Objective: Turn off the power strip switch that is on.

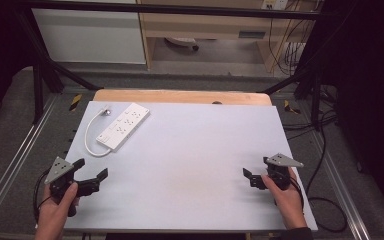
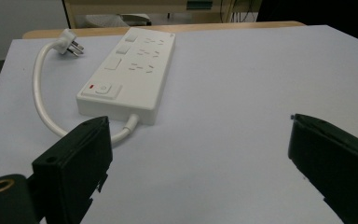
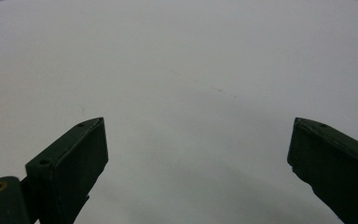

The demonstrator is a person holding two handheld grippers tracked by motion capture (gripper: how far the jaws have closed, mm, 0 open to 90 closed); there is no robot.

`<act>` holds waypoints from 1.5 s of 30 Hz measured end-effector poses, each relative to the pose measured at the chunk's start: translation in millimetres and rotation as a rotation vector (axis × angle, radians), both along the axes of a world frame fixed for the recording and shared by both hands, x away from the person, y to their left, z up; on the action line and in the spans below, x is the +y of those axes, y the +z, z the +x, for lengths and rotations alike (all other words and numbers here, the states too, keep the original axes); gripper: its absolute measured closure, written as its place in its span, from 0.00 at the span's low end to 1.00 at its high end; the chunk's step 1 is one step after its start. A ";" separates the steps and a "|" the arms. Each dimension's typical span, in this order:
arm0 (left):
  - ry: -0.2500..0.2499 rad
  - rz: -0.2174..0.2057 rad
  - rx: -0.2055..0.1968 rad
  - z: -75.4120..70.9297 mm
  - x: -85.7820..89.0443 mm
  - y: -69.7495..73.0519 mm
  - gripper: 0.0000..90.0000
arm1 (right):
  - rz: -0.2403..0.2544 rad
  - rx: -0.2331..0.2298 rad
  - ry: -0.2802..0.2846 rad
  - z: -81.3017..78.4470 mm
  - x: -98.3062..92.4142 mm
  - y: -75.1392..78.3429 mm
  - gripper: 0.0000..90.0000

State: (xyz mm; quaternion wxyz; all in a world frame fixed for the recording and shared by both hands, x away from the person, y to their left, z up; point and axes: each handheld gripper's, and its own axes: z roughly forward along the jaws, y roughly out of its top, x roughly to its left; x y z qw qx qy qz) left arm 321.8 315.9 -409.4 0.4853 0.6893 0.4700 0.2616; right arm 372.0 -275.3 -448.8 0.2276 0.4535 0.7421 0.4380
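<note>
Resting far-left: power strip (image 1: 123, 126), cord (image 1: 89, 136) | left gripper (image 1: 91, 170), right gripper (image 1: 258, 169): both released, empty

Black two-jaw grippers (image 1: 91, 172) — grey triangular plates, black cables — dark sleeve (image 1: 297, 233)

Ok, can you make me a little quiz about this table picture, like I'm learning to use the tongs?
1. True or false: the left tongs are gripping the power strip.
2. Which tongs are nearer the power strip: A) left, B) right?
3. Fill in: the strip's plug is lying on the ____, not in a socket.

Key:
1. False; both tongs are open and hold nothing.
2. A; the strip lies at the far left of the table.
3. Table; its white cord curls round beside the strip.
</note>
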 end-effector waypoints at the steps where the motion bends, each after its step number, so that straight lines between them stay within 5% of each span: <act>1: -0.001 0.000 0.001 0.5 0.0 0.2 0.07 | 0.000 0.004 0.006 -0.8 0.6 0.1 0.06; 17: -0.027 0.026 -0.033 -3.8 -8.7 0.9 0.06 | 0.014 -0.045 0.017 -10.3 3.2 7.3 0.06; 25: -0.027 0.026 -0.017 5.3 -12.1 1.4 0.07 | 0.018 -0.056 0.034 -12.0 6.7 10.6 0.06; 28: -0.048 0.006 0.009 13.0 -16.1 4.4 0.08 | 0.011 -0.068 0.034 -10.6 6.6 13.8 0.07; 36: -0.057 0.042 -0.007 43.1 -28.3 16.4 0.08 | 0.037 -0.086 0.015 -10.7 3.6 16.9 0.07; 45: -0.057 0.062 -0.004 73.4 -38.5 27.6 0.09 | 0.001 -0.110 -0.006 -18.0 5.7 20.4 0.07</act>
